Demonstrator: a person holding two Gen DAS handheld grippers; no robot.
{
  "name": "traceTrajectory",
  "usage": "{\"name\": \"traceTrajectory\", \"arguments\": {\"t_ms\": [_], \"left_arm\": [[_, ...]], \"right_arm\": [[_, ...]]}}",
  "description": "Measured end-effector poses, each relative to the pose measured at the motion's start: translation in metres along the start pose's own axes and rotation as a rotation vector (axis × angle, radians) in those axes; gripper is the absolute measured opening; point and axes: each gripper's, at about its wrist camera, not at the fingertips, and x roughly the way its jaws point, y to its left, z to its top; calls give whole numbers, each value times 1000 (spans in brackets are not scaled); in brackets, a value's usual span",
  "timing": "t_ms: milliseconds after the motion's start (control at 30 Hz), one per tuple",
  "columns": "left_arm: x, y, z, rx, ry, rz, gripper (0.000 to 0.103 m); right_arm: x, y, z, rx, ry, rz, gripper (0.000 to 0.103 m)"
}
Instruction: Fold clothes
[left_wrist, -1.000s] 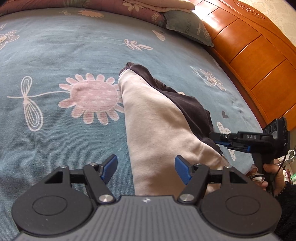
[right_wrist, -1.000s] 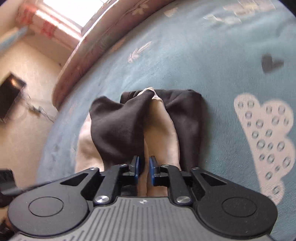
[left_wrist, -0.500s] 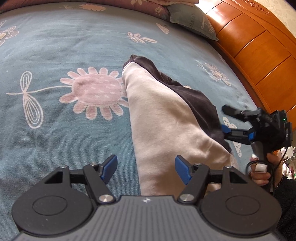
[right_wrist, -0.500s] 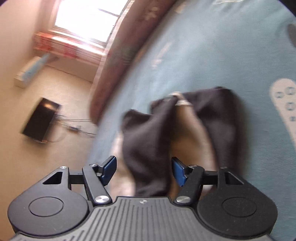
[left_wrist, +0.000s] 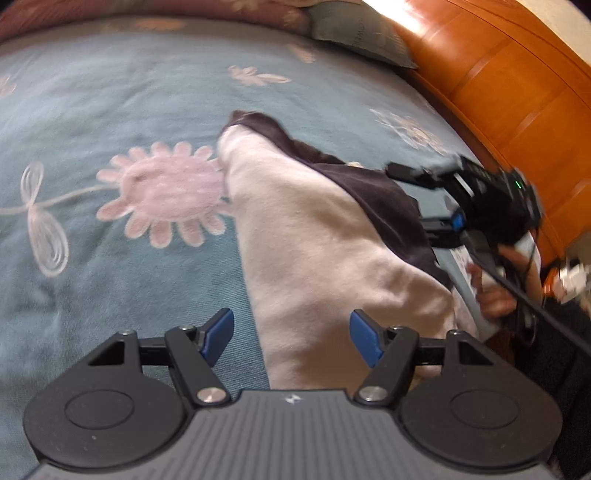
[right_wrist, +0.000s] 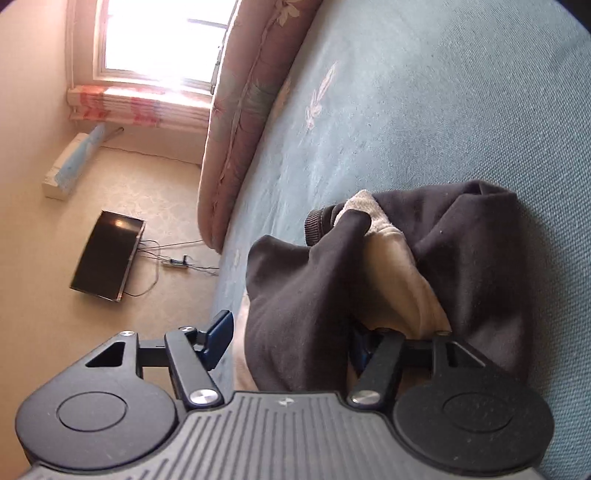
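Note:
A garment with a cream inner side (left_wrist: 325, 251) and a dark outer side (left_wrist: 373, 192) lies in a long bundle on the blue flowered bedspread (left_wrist: 110, 110). My left gripper (left_wrist: 291, 339) is open, its blue pads on either side of the near cream end, with no grip on it. In the left wrist view my right gripper (left_wrist: 424, 199) is open at the garment's dark right edge. In the right wrist view the right gripper (right_wrist: 288, 336) is open around a dark fold (right_wrist: 303, 295); cream lining (right_wrist: 399, 273) shows between dark folds.
An orange wooden headboard (left_wrist: 517, 92) runs along the right of the bed, with a grey-green pillow (left_wrist: 362, 33) at its far end. In the right wrist view a pink quilt roll (right_wrist: 243, 92) lines the bed edge; beyond it are floor, a black screen (right_wrist: 107, 258) and a window.
My right gripper has opened and let go of the garment, then tilted and lifted at its right edge. My left gripper stayed open and moved slightly nearer the cloth.

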Motion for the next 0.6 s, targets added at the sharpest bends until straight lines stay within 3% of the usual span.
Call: {"name": "traceTrajectory", "arguments": {"t_ms": [133, 233, 333, 533, 600], "left_arm": [[4, -40, -28, 300, -53, 18, 69], [5, -65, -45, 430, -54, 16, 69], [6, -67, -46, 430, -29, -1, 70], [-4, -41, -38, 368, 14, 48, 70], [-6, -34, -31, 337, 17, 54, 69]], "right_arm": [[1, -6, 9, 59, 41, -13, 60], [1, -6, 11, 75, 53, -23, 59], [-9, -2, 3, 66, 50, -20, 69], [-55, 18, -29, -58, 12, -132, 76], [-72, 26, -42, -97, 1, -125, 76]]}}
